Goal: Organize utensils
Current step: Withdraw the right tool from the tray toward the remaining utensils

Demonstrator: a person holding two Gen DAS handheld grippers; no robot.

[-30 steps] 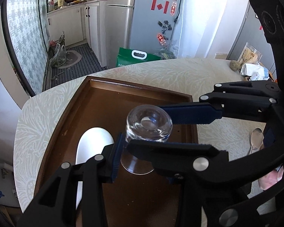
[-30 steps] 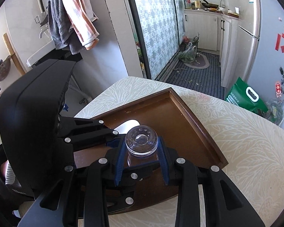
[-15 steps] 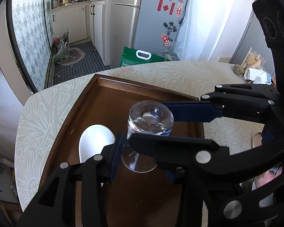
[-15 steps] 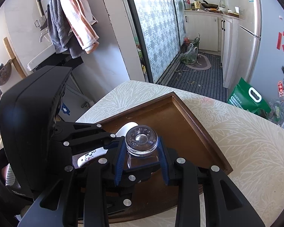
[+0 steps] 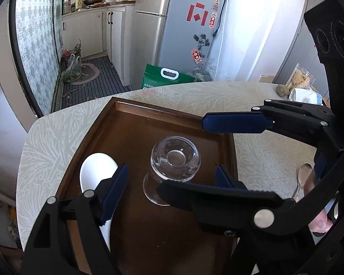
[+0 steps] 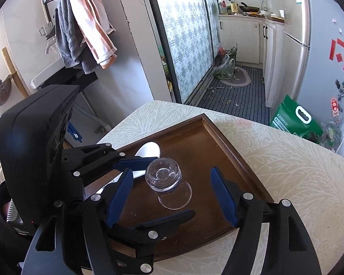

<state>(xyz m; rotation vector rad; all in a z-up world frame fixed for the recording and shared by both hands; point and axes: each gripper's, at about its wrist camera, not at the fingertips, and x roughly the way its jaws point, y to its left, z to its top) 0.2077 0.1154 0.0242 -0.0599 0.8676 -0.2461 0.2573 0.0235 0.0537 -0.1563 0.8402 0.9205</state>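
A clear glass (image 5: 174, 160) stands upside down in the brown wooden tray (image 5: 135, 119); it also shows in the right wrist view (image 6: 166, 181) in the tray (image 6: 231, 142). My right gripper (image 6: 172, 194) is open, its blue pads on either side of the glass and apart from it. My left gripper (image 5: 169, 183) is open too, its jaws spread around the glass from the other side. A white ceramic spoon (image 5: 96, 171) lies in the tray to the left of the glass, also seen in the right wrist view (image 6: 148, 150).
The tray sits on a round table with a leaf-pattern cloth (image 5: 45, 142). A metal spoon (image 5: 303, 176) lies on the cloth right of the tray. A jar and tissue pack (image 5: 302, 91) stand at the far right. A green bag (image 5: 165, 78) is on the floor.
Both grippers have opened. The right gripper let go of the upside-down glass, which now stands free in the tray. Both grippers have drawn back a little.
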